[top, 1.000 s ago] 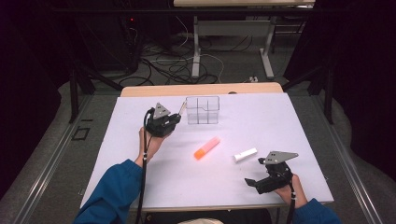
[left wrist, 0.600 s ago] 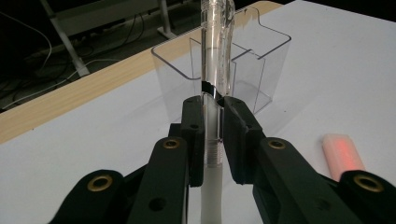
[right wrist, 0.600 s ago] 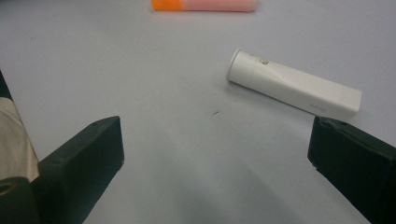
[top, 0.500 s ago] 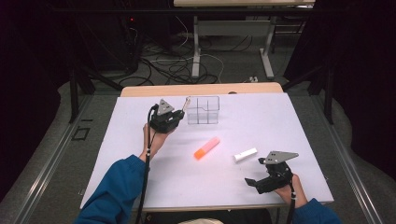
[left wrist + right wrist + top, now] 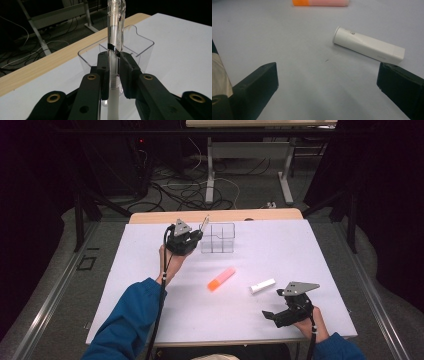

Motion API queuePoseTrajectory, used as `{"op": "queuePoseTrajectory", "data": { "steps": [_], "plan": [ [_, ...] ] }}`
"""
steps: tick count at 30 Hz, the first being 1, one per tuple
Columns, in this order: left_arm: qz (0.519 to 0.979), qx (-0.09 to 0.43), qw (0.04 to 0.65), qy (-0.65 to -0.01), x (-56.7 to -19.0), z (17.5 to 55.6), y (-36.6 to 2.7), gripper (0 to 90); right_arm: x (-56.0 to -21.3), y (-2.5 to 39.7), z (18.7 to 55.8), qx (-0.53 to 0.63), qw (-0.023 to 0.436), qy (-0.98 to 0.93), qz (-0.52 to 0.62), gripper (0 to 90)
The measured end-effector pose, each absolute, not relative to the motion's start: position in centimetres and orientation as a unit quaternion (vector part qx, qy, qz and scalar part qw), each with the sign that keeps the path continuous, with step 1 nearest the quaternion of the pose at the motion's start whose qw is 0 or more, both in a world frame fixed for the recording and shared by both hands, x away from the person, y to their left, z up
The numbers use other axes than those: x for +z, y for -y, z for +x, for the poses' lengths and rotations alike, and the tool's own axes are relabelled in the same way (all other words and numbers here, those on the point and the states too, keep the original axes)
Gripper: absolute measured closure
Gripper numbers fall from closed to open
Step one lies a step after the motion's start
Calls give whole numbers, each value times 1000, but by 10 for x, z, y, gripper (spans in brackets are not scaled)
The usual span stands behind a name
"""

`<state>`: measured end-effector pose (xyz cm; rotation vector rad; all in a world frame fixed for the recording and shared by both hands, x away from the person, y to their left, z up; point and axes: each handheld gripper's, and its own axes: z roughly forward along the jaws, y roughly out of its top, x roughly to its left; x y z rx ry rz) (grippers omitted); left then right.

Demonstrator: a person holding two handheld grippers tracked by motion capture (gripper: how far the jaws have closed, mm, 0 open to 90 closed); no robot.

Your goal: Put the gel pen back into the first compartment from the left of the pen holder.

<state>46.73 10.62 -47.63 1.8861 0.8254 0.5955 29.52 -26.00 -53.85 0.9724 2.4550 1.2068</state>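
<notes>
Left gripper [image 5: 113, 72] clamped on clear pen [image 5: 115, 30] before clear organizer [image 5: 140, 47]; right gripper [image 5: 327, 82] wide, white tube [image 5: 369, 47] just ahead.

Count: one clear pen [image 5: 115, 32], one clear four-cell organizer [image 5: 218, 238], one orange highlighter [image 5: 221, 279], one white marker-like stick [image 5: 263, 286], two tools, all on one tabletop [image 5: 310, 250].

My right claw [image 5: 327, 92], jaws spread wide above the white table [image 5: 274, 37]. A white stick-shaped case [image 5: 368, 47] lies just ahead; an orange-pink marker [image 5: 320, 2] farther off.
</notes>
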Motion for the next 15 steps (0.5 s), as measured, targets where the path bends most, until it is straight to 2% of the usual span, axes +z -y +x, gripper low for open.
{"op": "queuePoseTrajectory", "data": {
  "steps": [15],
  "plan": [
    [747,263,508,-339,-456,489,-89,791,-538,260,295,414,115,-839,333,32]
  ]
}}
